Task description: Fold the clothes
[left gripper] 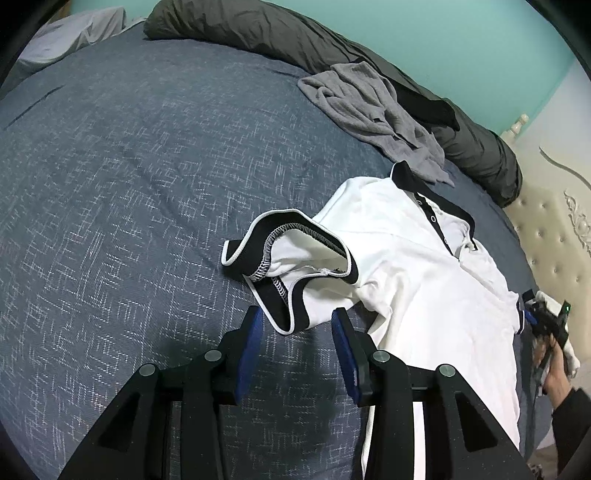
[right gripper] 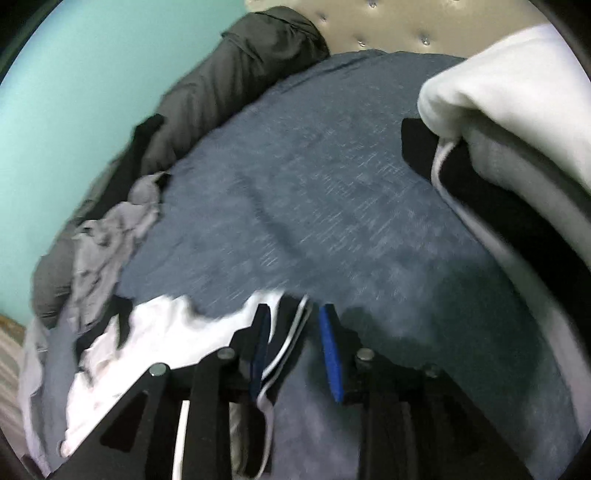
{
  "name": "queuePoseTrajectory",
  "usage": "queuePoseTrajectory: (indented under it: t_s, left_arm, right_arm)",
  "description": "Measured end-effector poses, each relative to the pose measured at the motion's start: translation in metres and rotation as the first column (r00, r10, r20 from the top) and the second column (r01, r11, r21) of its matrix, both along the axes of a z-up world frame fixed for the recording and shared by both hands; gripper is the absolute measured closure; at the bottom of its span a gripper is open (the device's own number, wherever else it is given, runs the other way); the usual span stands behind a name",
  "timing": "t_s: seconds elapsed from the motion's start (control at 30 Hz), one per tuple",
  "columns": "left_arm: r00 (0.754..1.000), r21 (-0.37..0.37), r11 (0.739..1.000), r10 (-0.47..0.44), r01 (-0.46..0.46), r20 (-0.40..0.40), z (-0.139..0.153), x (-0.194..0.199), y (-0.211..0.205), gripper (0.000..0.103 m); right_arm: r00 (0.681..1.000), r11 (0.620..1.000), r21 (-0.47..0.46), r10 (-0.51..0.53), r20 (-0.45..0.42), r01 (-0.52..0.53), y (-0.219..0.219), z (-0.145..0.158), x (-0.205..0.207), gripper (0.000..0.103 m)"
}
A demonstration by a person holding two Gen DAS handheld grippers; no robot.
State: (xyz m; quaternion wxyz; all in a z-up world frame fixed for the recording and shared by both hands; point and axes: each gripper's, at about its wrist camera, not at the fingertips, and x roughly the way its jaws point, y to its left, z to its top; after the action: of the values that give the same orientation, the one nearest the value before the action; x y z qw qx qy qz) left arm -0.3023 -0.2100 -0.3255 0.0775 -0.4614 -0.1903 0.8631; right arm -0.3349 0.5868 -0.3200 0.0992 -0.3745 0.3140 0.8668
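Note:
A white polo shirt (left gripper: 399,266) with a black collar and black sleeve trim lies face up on the blue bedspread (left gripper: 129,184). Its near sleeve (left gripper: 291,258) is flipped open, and the tip of the black cuff reaches between my left gripper's (left gripper: 297,317) fingertips. Those jaws stand open and the pads do not press the cloth. At the shirt's far edge a hand holds my right gripper (left gripper: 529,316). The right wrist view is blurred. There my right gripper (right gripper: 295,314) is open, and the shirt's black-and-white trimmed edge (right gripper: 288,339) lies loose between its fingers, against the left one.
A crumpled grey garment (left gripper: 369,110) lies beyond the collar, against a dark olive quilt (left gripper: 258,33) along the turquoise wall. The cream tufted headboard (left gripper: 546,229) stands at the right. A stack of white, black and grey clothes (right gripper: 517,92) sits at the right in the right wrist view.

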Motion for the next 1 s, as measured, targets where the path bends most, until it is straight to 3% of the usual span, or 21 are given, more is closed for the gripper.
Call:
queuePoseTrajectory:
  t_s: [0.07, 0.17, 0.3, 0.33, 0.4, 0.47, 0.73, 0.8, 0.87, 0.93, 0.97, 1.0]
  left_arm:
    - [1.000, 0.007, 1.000, 0.004, -0.004, 0.000, 0.000, 0.002, -0.001, 0.056]
    - [1.000, 0.009, 1.000, 0.001, -0.001, 0.000, 0.002, 0.004, 0.000, 0.056]
    - [1.000, 0.011, 1.000, -0.002, 0.002, -0.003, 0.005, 0.007, 0.001, 0.056]
    - [1.000, 0.011, 1.000, -0.003, 0.003, -0.005, 0.006, 0.007, 0.001, 0.056]
    - [1.000, 0.009, 1.000, -0.006, 0.006, -0.006, 0.007, 0.008, 0.001, 0.056]
    - [1.000, 0.006, 1.000, -0.008, 0.008, -0.006, 0.007, 0.009, 0.001, 0.056]
    - [1.000, 0.023, 1.000, 0.013, -0.013, 0.002, 0.002, 0.011, -0.004, 0.056]
    - [1.000, 0.021, 1.000, 0.010, -0.010, -0.001, 0.003, 0.012, -0.004, 0.056]
    - [1.000, 0.017, 1.000, 0.008, -0.008, -0.001, 0.003, 0.012, -0.003, 0.056]
    - [1.000, 0.018, 1.000, 0.011, -0.011, 0.001, 0.003, 0.013, -0.004, 0.056]
    - [1.000, 0.020, 1.000, 0.013, -0.013, 0.002, 0.003, 0.013, -0.004, 0.056]
    - [1.000, 0.020, 1.000, 0.013, -0.013, 0.002, 0.002, 0.013, -0.004, 0.056]
  right_arm:
    - [0.998, 0.998, -0.035, 0.060, -0.009, -0.061, -0.013, -0.001, 0.015, 0.071]
    - [0.991, 0.990, -0.030, 0.136, 0.000, -0.136, -0.035, -0.008, 0.029, 0.053]
    - [0.986, 0.987, -0.039, 0.160, 0.048, -0.158, -0.049, -0.025, 0.032, 0.052]
    - [0.986, 0.987, -0.041, 0.156, 0.060, -0.154, -0.049, -0.028, 0.032, 0.053]
    - [0.988, 0.990, -0.048, 0.136, 0.068, -0.133, -0.047, -0.032, 0.036, 0.088]
    - [0.990, 0.992, -0.046, 0.120, 0.076, -0.117, -0.046, -0.029, 0.044, 0.101]
    - [0.991, 0.991, -0.101, 0.099, 0.091, -0.090, -0.043, -0.027, 0.063, 0.103]
    - [0.991, 0.985, -0.124, 0.124, 0.042, -0.118, -0.044, -0.025, 0.061, 0.103]
    - [0.990, 0.984, -0.122, 0.136, 0.033, -0.131, -0.048, -0.023, 0.058, 0.099]
    - [0.989, 0.985, -0.109, 0.138, 0.044, -0.133, -0.053, -0.022, 0.053, 0.063]
    - [0.989, 0.985, -0.108, 0.140, 0.042, -0.135, -0.055, -0.023, 0.051, 0.054]
    - [0.988, 0.984, -0.105, 0.146, 0.042, -0.141, -0.057, -0.023, 0.050, 0.054]
